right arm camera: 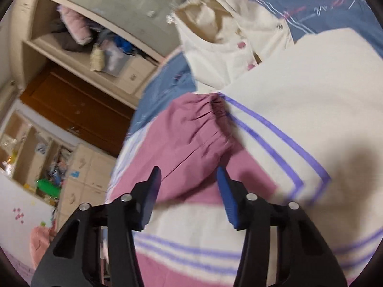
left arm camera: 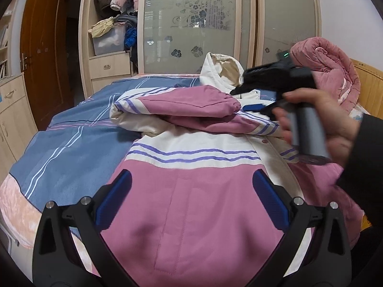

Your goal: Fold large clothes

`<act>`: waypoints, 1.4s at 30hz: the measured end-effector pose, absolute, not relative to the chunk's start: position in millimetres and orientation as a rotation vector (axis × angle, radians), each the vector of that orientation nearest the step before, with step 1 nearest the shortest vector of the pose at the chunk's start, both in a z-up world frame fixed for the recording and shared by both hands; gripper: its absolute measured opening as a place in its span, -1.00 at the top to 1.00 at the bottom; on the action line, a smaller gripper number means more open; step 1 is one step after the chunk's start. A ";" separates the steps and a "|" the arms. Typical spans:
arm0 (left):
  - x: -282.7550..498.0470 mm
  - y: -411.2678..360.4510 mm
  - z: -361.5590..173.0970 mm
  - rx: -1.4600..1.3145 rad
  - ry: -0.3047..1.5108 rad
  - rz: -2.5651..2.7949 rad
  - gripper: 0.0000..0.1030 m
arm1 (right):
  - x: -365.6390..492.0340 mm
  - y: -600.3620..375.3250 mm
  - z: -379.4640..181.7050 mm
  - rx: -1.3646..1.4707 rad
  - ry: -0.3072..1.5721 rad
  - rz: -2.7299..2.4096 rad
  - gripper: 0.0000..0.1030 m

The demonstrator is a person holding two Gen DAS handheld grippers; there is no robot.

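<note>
A pink and white hooded jacket with purple stripes lies spread on the bed. Its pink sleeve is folded across the chest, and its cream hood points toward the wardrobe. My left gripper is open and empty above the pink lower part of the jacket. My right gripper is open just above the sleeve cuff, with the jaws either side of the sleeve end; it also shows in the left wrist view, held by a hand.
A blue striped bedsheet covers the bed. A rolled pink quilt lies at the far right by the wooden headboard. A wardrobe with glass doors and an open clothes shelf stands behind the bed. A brown door is at left.
</note>
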State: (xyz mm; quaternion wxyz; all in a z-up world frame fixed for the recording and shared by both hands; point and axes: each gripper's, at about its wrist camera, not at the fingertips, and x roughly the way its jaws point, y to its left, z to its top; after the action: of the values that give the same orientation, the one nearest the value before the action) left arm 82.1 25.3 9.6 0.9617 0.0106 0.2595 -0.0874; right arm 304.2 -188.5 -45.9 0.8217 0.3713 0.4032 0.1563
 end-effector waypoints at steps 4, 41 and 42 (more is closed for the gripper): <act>90.5 32.0 9.5 -0.005 0.535 -0.165 -0.96 | 327.7 -191.4 -68.8 0.931 0.906 0.268 0.10; 100.5 11.9 -10.4 0.039 0.584 -0.170 -0.96 | 155.8 -350.7 -44.8 0.538 0.470 -0.103 -0.88; 100.1 12.3 -11.1 0.038 0.586 -0.168 -0.96 | 137.5 -347.5 -38.9 0.510 0.463 -0.097 -0.89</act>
State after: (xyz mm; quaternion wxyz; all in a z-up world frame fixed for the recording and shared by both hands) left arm 100.1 12.3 -11.1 0.9538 0.0189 0.2882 -0.0826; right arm 137.5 -347.5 -38.9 0.9401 0.2500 0.2266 -0.0474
